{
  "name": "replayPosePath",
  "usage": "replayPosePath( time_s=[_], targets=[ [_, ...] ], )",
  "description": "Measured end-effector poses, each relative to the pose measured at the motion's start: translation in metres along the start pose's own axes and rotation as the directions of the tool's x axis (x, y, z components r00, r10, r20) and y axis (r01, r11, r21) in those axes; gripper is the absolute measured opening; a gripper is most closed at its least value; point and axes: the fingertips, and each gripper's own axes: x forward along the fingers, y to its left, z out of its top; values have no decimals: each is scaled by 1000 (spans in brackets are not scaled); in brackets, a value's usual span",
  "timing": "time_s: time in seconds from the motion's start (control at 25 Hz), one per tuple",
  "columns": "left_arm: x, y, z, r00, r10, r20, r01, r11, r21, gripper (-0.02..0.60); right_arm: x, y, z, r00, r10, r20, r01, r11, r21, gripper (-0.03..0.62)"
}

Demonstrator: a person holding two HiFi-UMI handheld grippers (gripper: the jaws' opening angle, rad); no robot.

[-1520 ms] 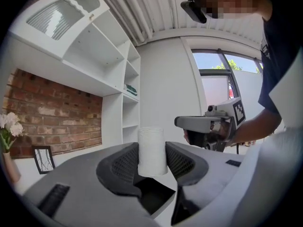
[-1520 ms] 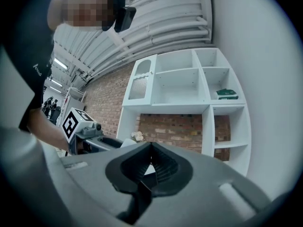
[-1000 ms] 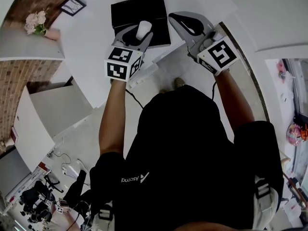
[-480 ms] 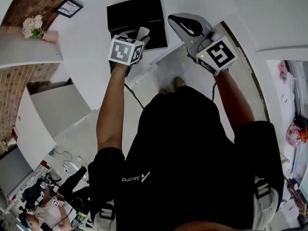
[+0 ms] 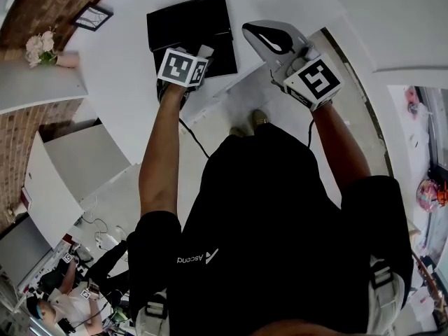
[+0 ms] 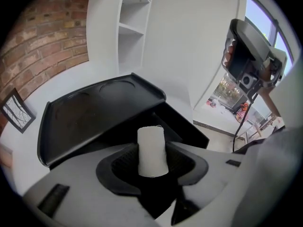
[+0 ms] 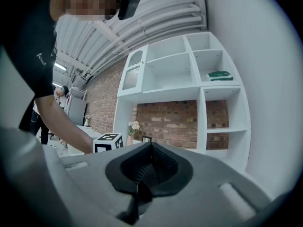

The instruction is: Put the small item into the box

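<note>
Pinched between the jaws of the left gripper (image 5: 201, 52): small white cylinder (image 6: 152, 150). Long axis in line with the jaws, free end pointing out and down toward the open black box (image 5: 187, 23) on the white table (image 5: 119, 61). Poised over the box's near edge. Right gripper (image 7: 142, 167) alongside, jaws closed together, nothing between them.

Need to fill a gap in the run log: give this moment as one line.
left gripper: jaws shut on white cylinder | black box: cylinder not yet inside | right gripper: jaws together, empty
</note>
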Motion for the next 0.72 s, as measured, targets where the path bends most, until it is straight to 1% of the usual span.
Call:
replayPosePath(
  time_s=[0.2, 0.4, 0.56, 0.72],
  targets=[
    [13, 5, 0, 999, -10, -52, 10, 1000, -7, 175, 0, -8, 3, 1000, -2, -10, 3, 1000, 22, 0],
    [21, 10, -5, 995, -12, -100, 12, 1000, -2, 176, -2, -15, -1, 1000, -8, -16, 8, 1000, 20, 0],
    [27, 10, -7, 994, -8, -112, 8, 1000, 0, 179, -5, -20, -8, 1000, -13, -23, 13, 1000, 14, 1],
    [28, 10, -7, 994, 3, -105, -3, 1000, -3, 183, -8, -19, -9, 1000, -9, -30, 9, 1000, 21, 0]
  ],
)
